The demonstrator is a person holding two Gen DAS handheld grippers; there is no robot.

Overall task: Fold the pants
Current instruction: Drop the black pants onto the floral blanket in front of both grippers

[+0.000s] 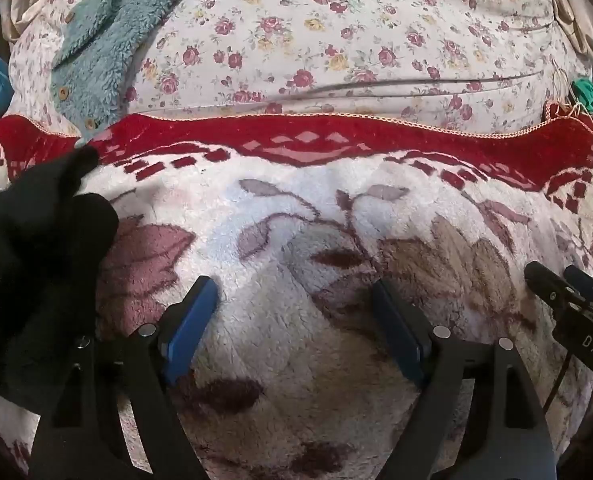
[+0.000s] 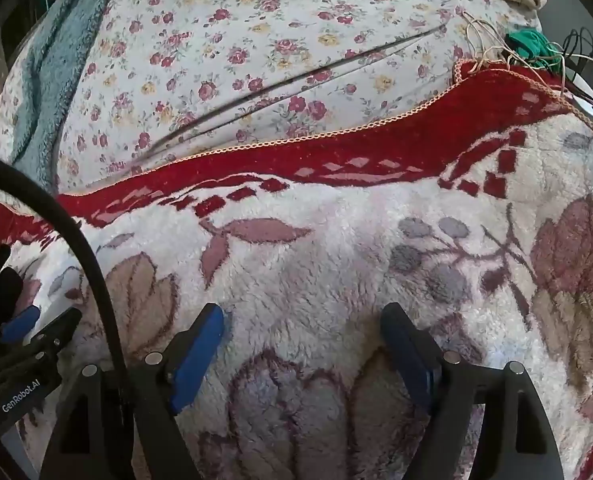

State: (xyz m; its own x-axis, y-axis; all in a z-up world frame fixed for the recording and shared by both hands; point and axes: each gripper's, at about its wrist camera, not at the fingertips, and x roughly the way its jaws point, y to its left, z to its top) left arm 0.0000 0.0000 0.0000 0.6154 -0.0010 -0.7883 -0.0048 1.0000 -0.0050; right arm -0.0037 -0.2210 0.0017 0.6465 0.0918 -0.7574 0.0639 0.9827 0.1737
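So the pants (image 1: 36, 280) are that black bunched-up heap at the far left of the left wrist view, lying on the fluffy white blanket (image 1: 296, 220) with the red border, on what looks like a bed. They look soft, floppy and light, probably fleece or knit, so they'll sag and drape the moment you lift them. I'd say grab them by an edge like the waistband or a cuff, though I honestly can't tell which end is which in that lump. The left gripper (image 1: 294, 320) hangs just to the right of the heap, fingers spread wide with nothing between them, only blanket underneath. Further right, the right gripper (image 2: 302, 344) is the same story: fingers wide, empty, over the blanket's flower pattern, and well away from the pants. Other stuff around: a teal fuzzy garment (image 1: 100, 40) with buttons up at the back left on the flowered sheet (image 1: 336, 40), and a tangle of green yarn (image 2: 528, 46) and cords at the back right. Nothing really blocks the pants.
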